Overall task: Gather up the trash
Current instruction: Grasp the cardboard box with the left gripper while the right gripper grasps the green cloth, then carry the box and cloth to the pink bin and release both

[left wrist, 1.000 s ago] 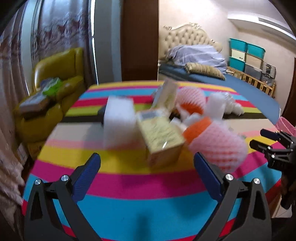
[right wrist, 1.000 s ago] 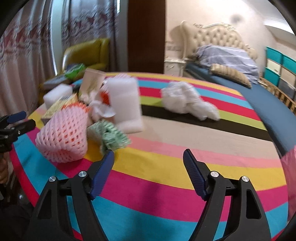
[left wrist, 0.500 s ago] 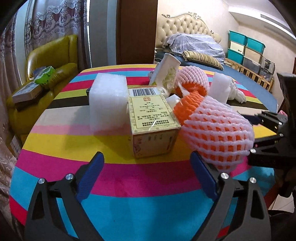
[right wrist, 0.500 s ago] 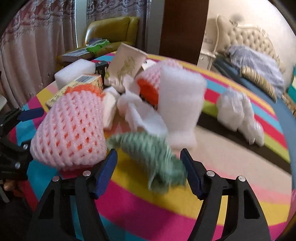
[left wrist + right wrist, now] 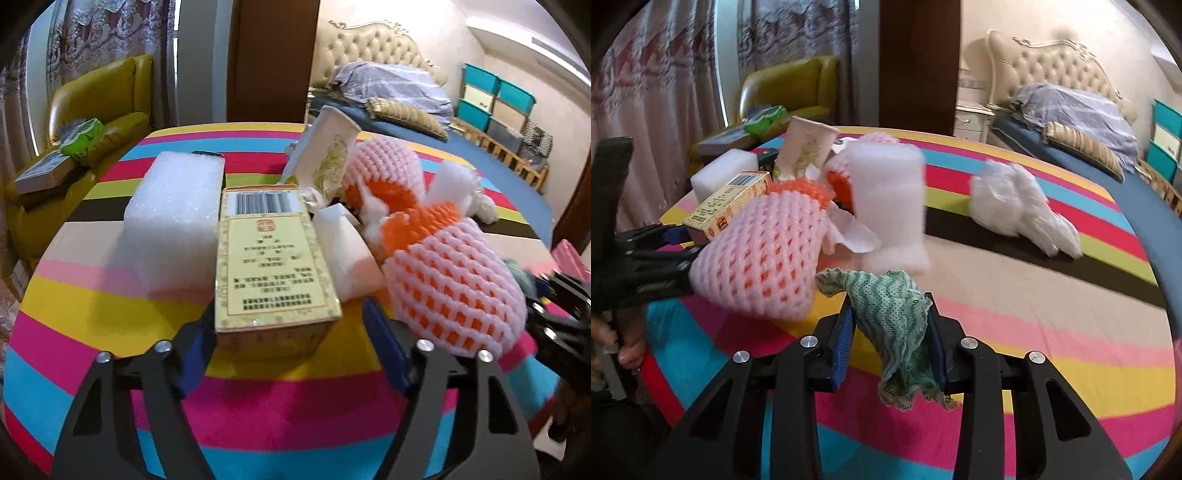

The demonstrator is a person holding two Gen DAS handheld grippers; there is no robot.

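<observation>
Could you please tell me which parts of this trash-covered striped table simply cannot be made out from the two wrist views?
- Left wrist view: the yellow cardboard box hides whether the left gripper presses it.
- Left wrist view: the right gripper is blurred and cut off by the edge.
- Right wrist view: the crumpled green mesh cloth hides the right gripper's blue pads.
- Both views: the box's small print is unreadable.

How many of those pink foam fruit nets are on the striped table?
2. One pink foam net lies at the pile's near edge beside the yellow box; the other sits behind it by the paper cup. More may be hidden.
</observation>
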